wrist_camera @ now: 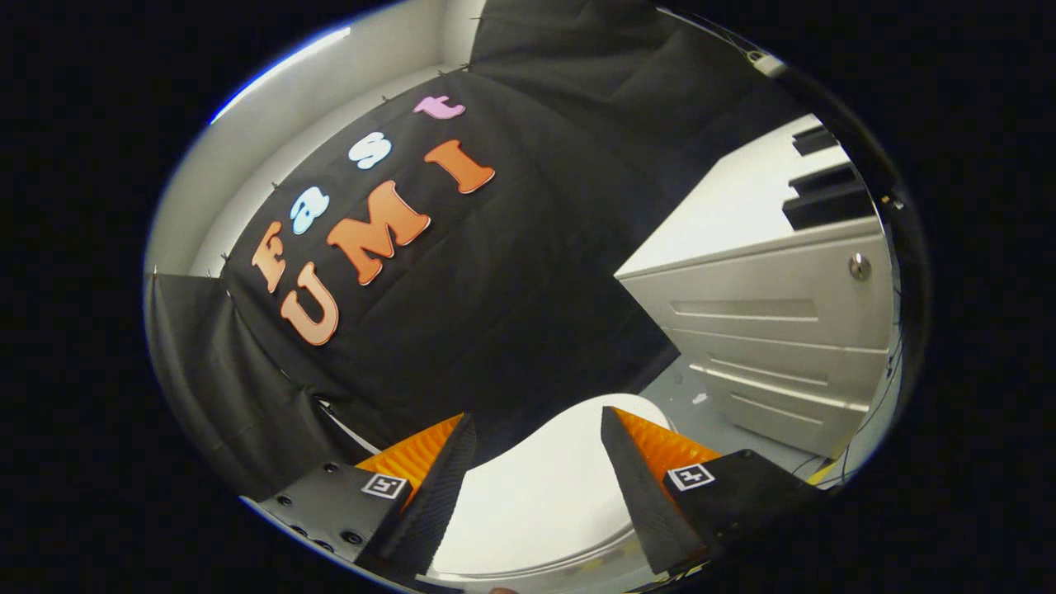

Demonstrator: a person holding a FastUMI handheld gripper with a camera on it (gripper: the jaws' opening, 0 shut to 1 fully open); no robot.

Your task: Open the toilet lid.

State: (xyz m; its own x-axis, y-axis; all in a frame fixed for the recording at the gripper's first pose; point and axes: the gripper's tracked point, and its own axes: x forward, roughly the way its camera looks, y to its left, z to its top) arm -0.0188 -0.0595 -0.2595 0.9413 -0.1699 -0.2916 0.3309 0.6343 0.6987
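Holding the claw (pixel 538 417) released, with its two fingers (pixel 437 487) spread well apart and clamping nothing. Hovering just above the toilet lid (pixel 536 495), looking along the fingers at its smooth white top, lying between them and running a little beyond the tips. Seeing a pale curved line under the lid near the finger bases, probably the seat or the bowl edge, though blurring too much there for telling which. Judging the lid as lying flat and closed, not yet being lifted: showing its top face broadly, not standing up against anything. Not touching it with either finger, as far as can be told; appearing to be hanging slightly clear of the surface.

Facing, beyond the lid, the black cloth wall (pixel 511 272), hanging close behind the toilet. Noting, off to the right finger's side, a white drawer cabinet (pixel 767 322) standing on a grey floor (pixel 685 396), apart from the lid.

Reckoning the task as barely begun, with hovering over the lid being the only part in hand. Leaving nearly everything to do: finding the lid's front edge, getting a finger under it or pinching it, then swinging it up and back toward the cloth wall until resting upright. Expecting that front lip to be lying nearer the finger bases or below them, so likely calling for drawing back and dropping lower before hooking it.
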